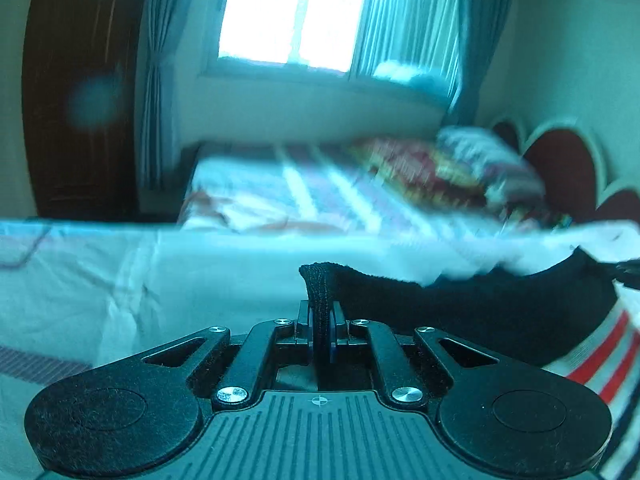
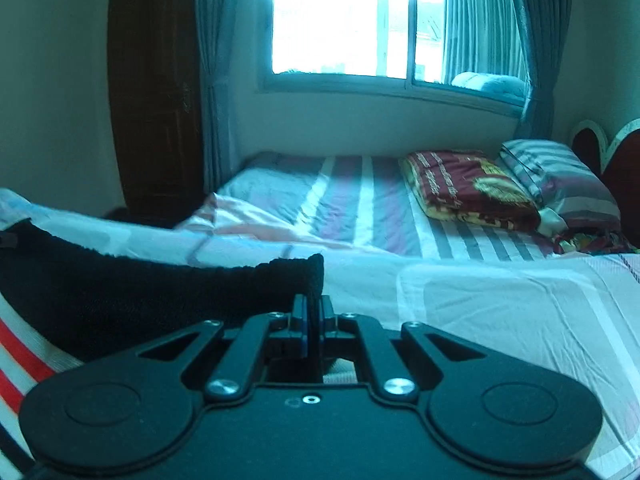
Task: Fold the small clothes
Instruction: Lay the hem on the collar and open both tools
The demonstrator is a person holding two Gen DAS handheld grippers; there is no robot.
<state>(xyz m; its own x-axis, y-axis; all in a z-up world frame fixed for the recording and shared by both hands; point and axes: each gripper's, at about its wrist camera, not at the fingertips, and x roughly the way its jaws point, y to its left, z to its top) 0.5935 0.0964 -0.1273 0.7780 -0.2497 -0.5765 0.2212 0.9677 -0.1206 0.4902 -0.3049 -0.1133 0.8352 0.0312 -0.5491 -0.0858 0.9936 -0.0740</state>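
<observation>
A small garment with a black knitted band [image 1: 480,304] and a white body with red and dark stripes [image 1: 600,360] is stretched between my two grippers above the bed. My left gripper [image 1: 321,322] is shut on the band's left corner, which stands up between the pads. In the right wrist view the same black band [image 2: 140,296] runs off to the left, with its striped part [image 2: 20,360] at the lower left. My right gripper [image 2: 314,320] is shut on the band's right corner.
A pale bedsheet [image 2: 500,312] lies under and ahead of both grippers. Farther back are a striped bed cover [image 2: 352,208], a folded maroon and yellow blanket [image 2: 464,188] and a striped pillow [image 2: 560,176]. A dark wooden wardrobe [image 2: 156,100] and a bright window [image 2: 340,20] stand behind.
</observation>
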